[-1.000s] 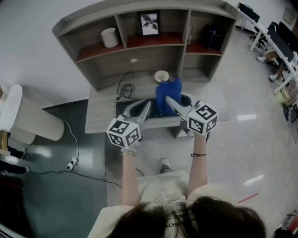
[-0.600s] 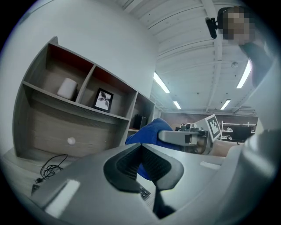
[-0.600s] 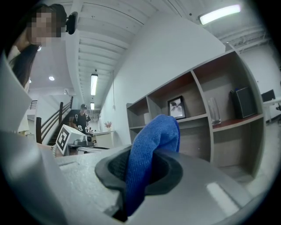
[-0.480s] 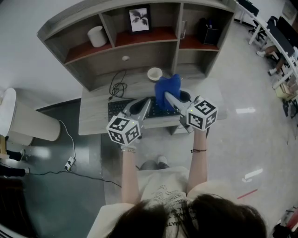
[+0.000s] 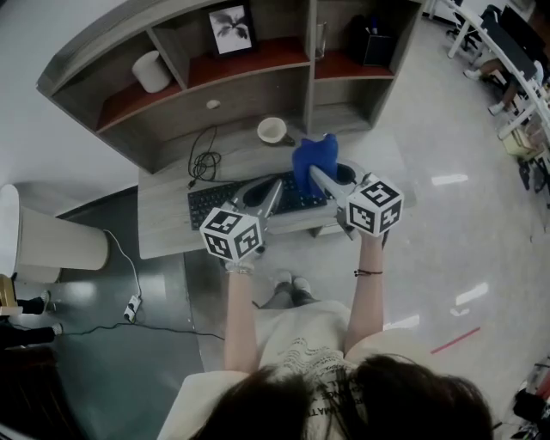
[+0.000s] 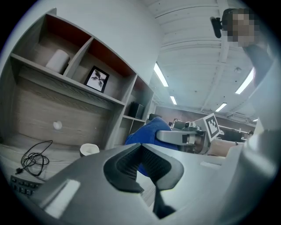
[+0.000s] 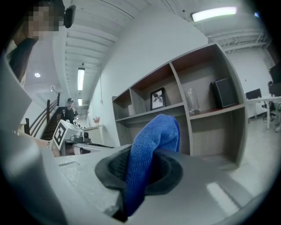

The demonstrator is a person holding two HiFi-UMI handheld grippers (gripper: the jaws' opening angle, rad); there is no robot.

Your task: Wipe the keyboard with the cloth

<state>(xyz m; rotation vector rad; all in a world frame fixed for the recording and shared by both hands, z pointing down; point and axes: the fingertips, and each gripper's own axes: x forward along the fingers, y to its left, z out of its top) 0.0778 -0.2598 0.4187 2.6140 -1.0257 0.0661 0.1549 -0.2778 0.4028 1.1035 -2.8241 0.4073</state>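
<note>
A black keyboard (image 5: 225,200) lies on the grey desk (image 5: 163,225) and also shows in the left gripper view (image 6: 21,184). My right gripper (image 5: 317,175) is shut on a blue cloth (image 5: 313,158), which stands up in a bunch over the keyboard's right end. In the right gripper view the cloth (image 7: 153,140) fills the shut jaws of that gripper (image 7: 145,172). My left gripper (image 5: 273,192) hovers over the keyboard's middle, just left of the cloth. Its jaws (image 6: 141,151) are shut with nothing between them. The cloth (image 6: 147,131) is visible behind them.
A white bowl (image 5: 272,130) and a coiled black cable (image 5: 203,155) lie behind the keyboard. The hutch holds a white cylinder (image 5: 152,71), a framed picture (image 5: 229,19) and a black box (image 5: 369,43). A white bin (image 5: 53,241) stands left of the desk.
The head view has drifted, so the desk sits further up and left. The right gripper with the cloth has moved slightly toward the keyboard's right end. Both grippers stay shut.
</note>
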